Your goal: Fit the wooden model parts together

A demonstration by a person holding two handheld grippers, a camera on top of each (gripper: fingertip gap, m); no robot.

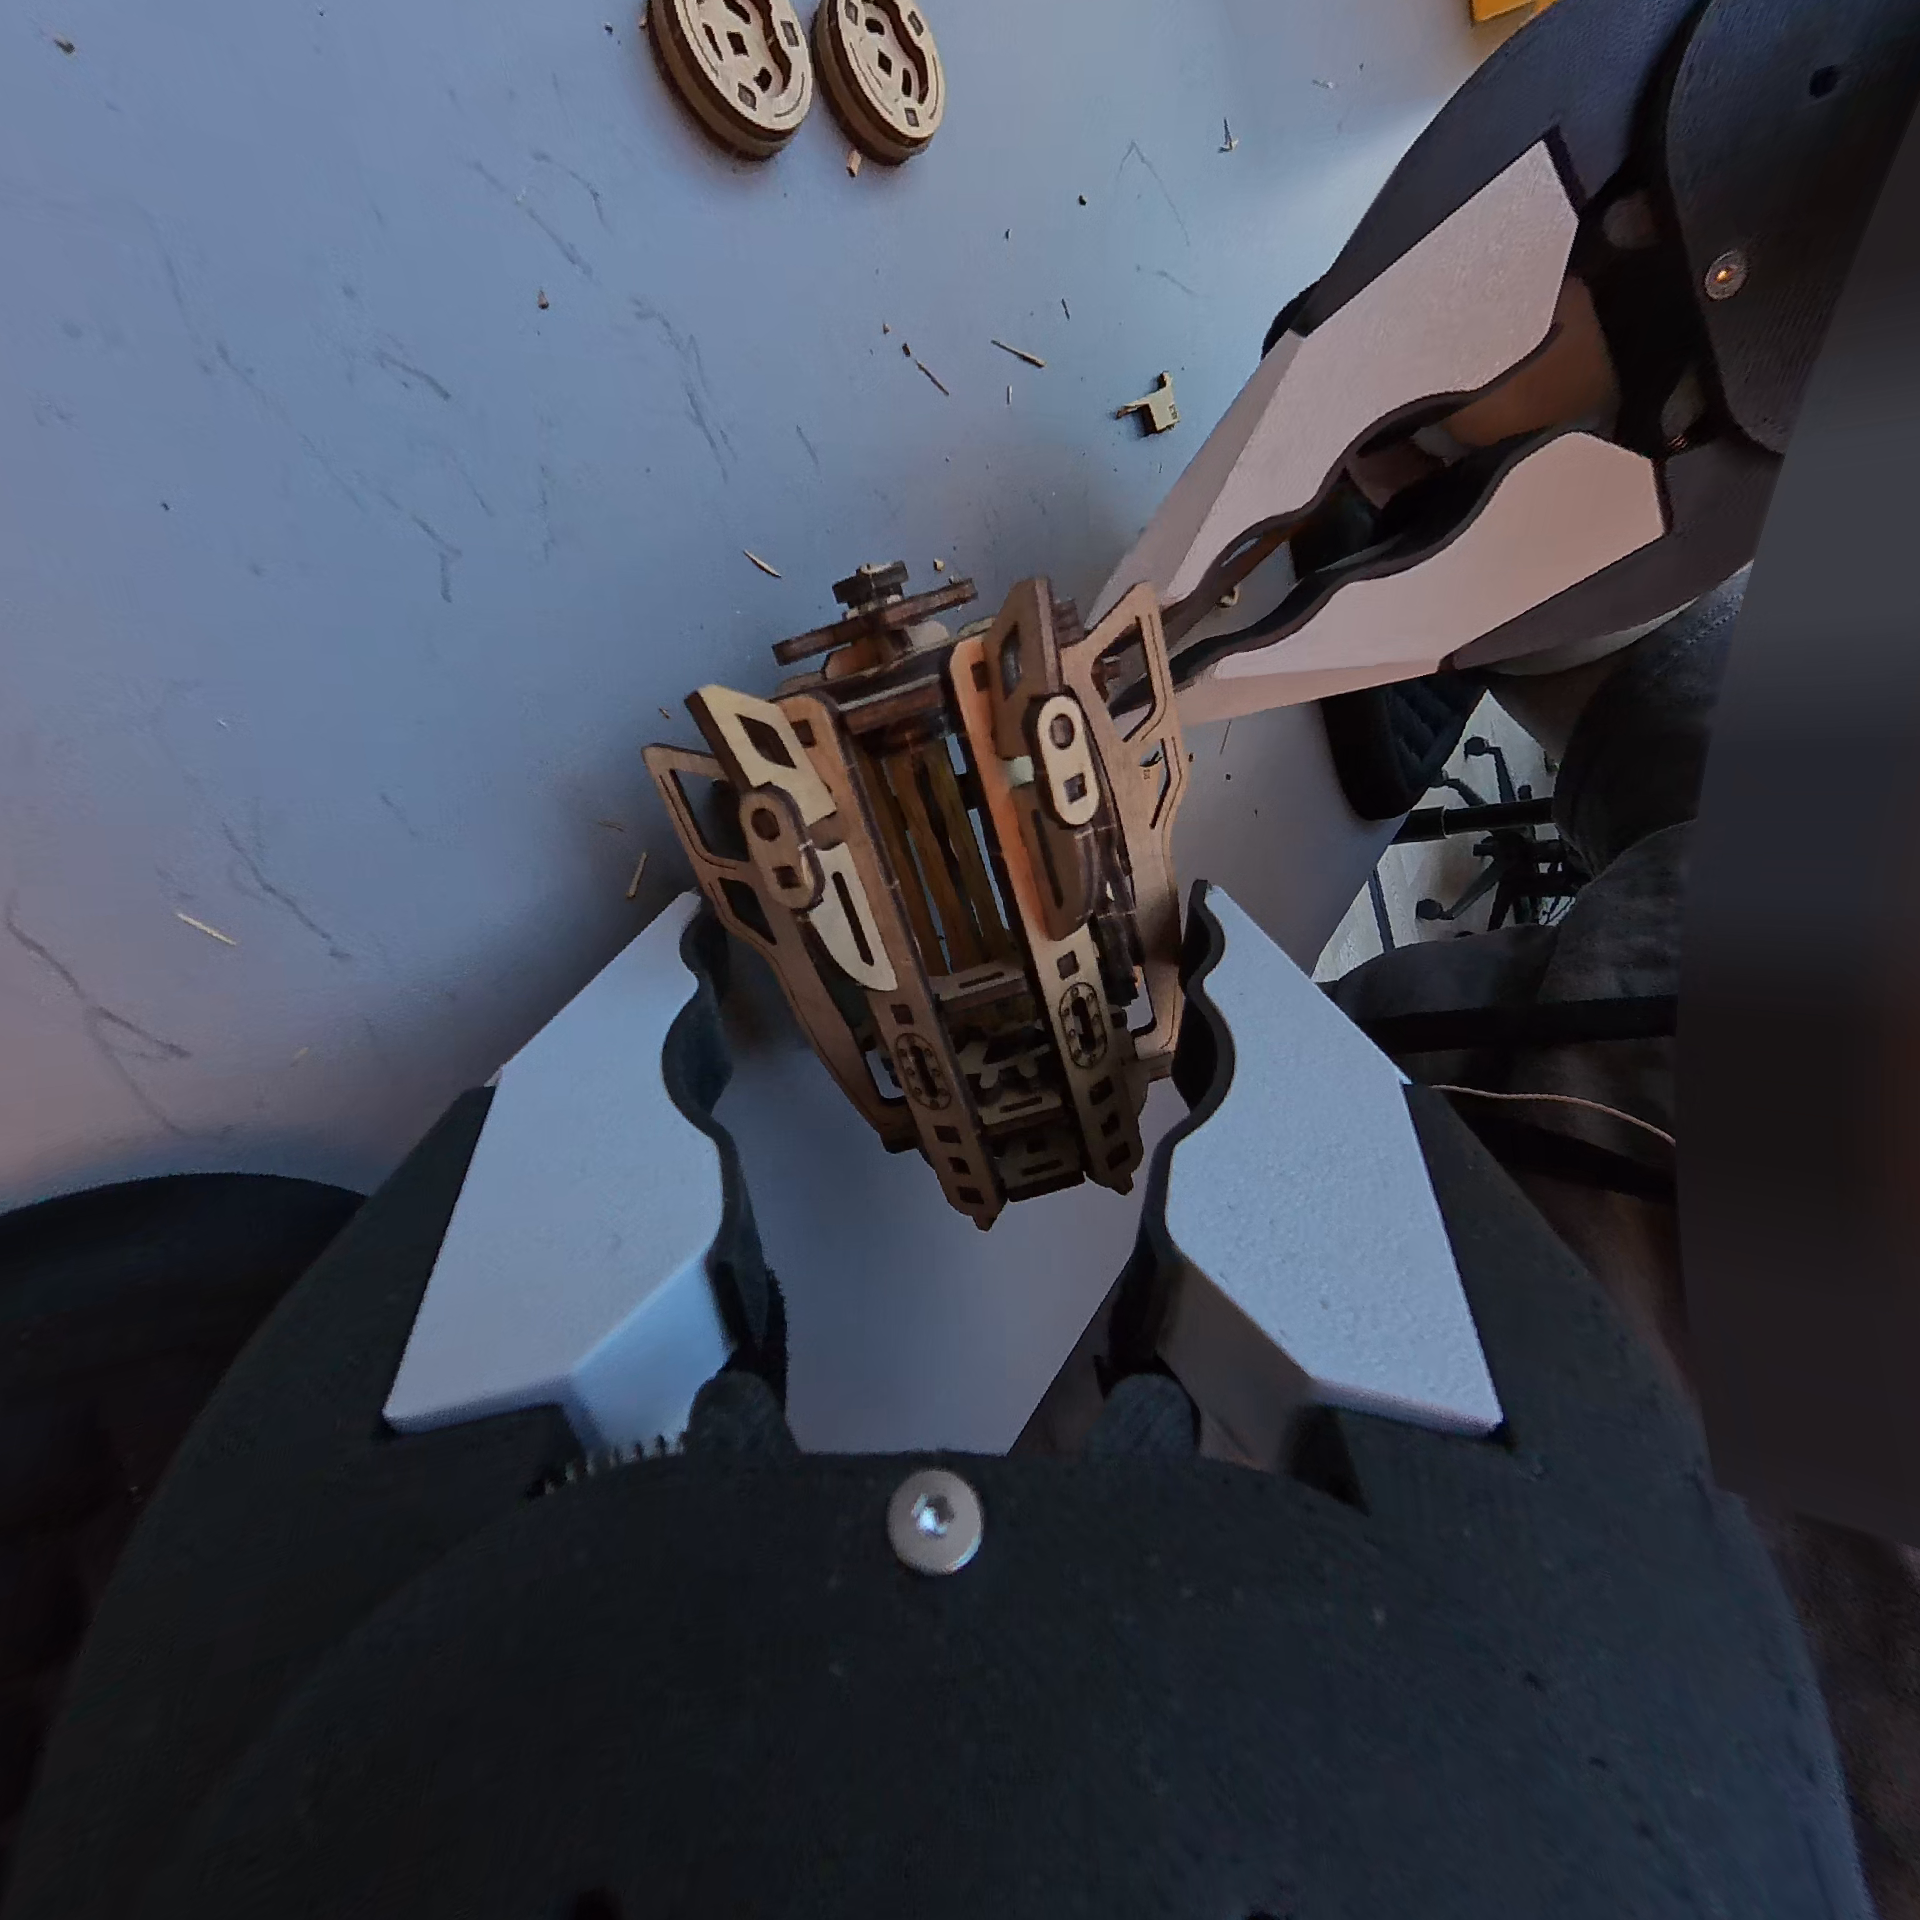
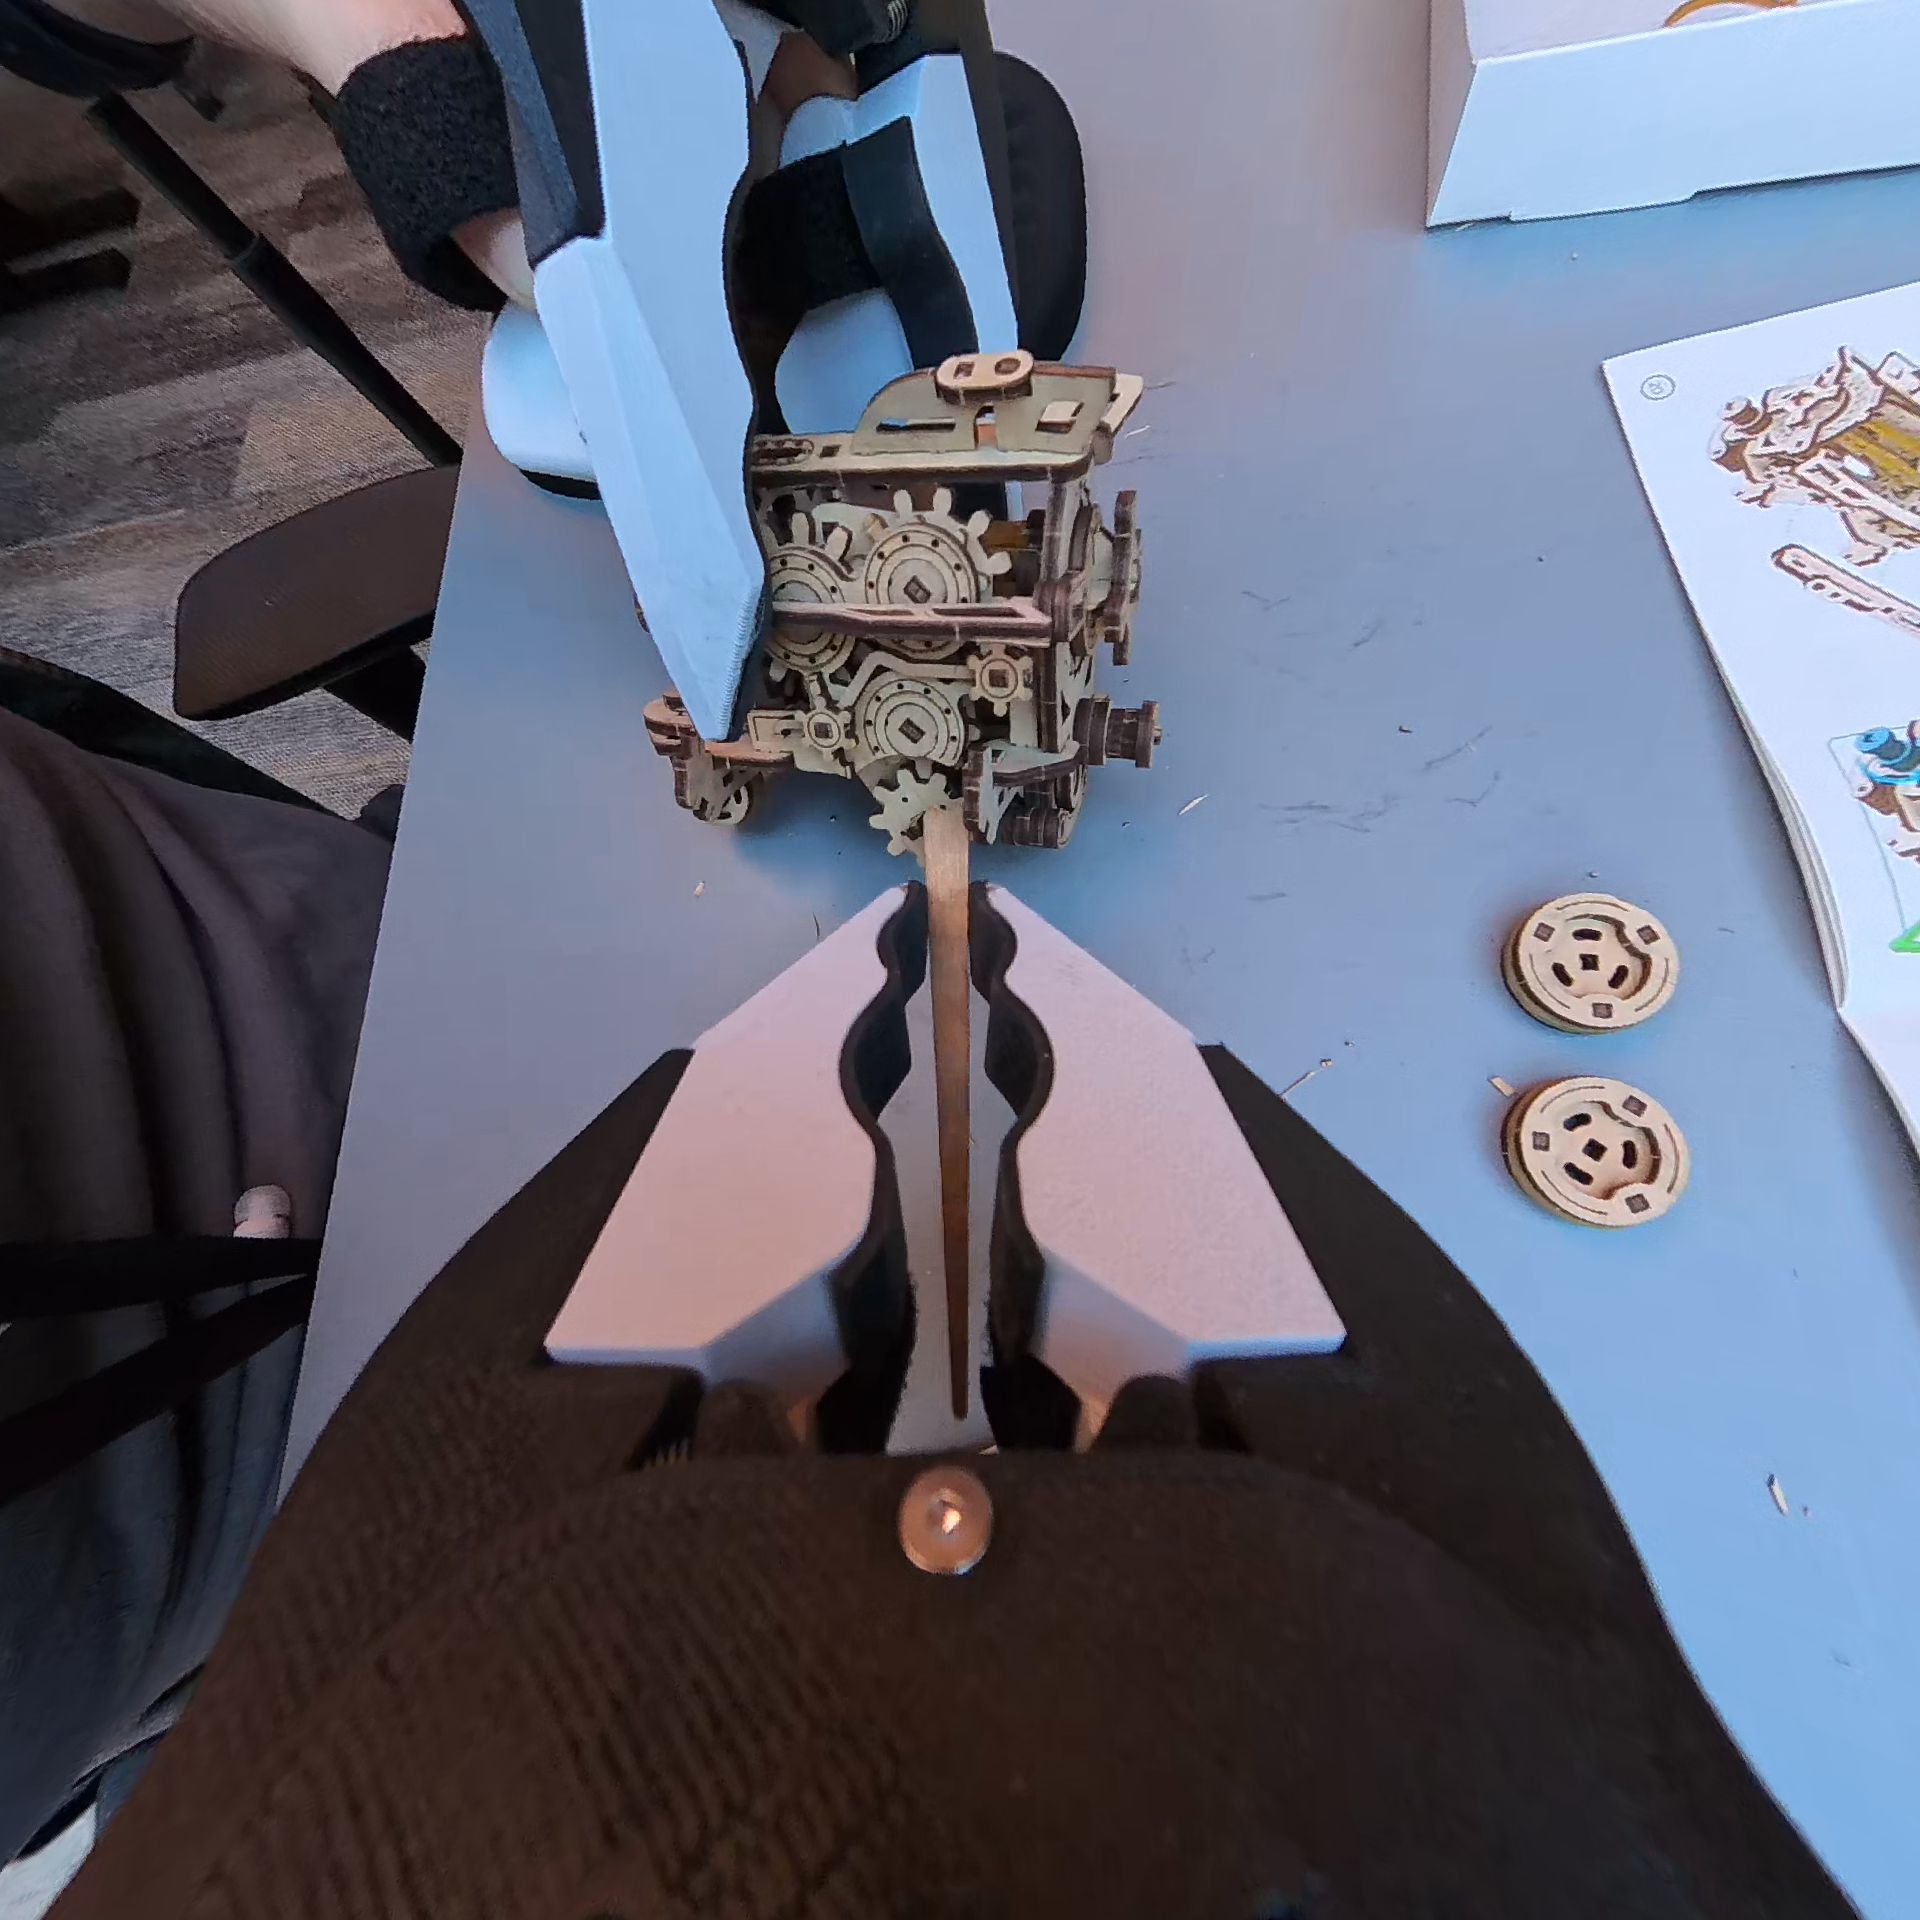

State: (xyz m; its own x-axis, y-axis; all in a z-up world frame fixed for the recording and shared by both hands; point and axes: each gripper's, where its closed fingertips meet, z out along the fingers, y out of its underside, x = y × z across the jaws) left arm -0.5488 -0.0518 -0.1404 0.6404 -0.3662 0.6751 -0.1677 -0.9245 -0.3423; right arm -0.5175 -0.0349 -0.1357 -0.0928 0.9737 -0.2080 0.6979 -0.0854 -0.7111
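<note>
- Right tongs [image 2: 948,902] are seen clamped on a thin wooden strip [image 2: 951,1091], its far end touching the model [image 2: 914,603].
- Left tongs [image 1: 951,914] are held apart around the model [image 1: 925,914], which stands on the bench [image 2: 1351,644].
- Two wooden discs [image 2: 1590,961] are seen lying well apart from it.
</note>
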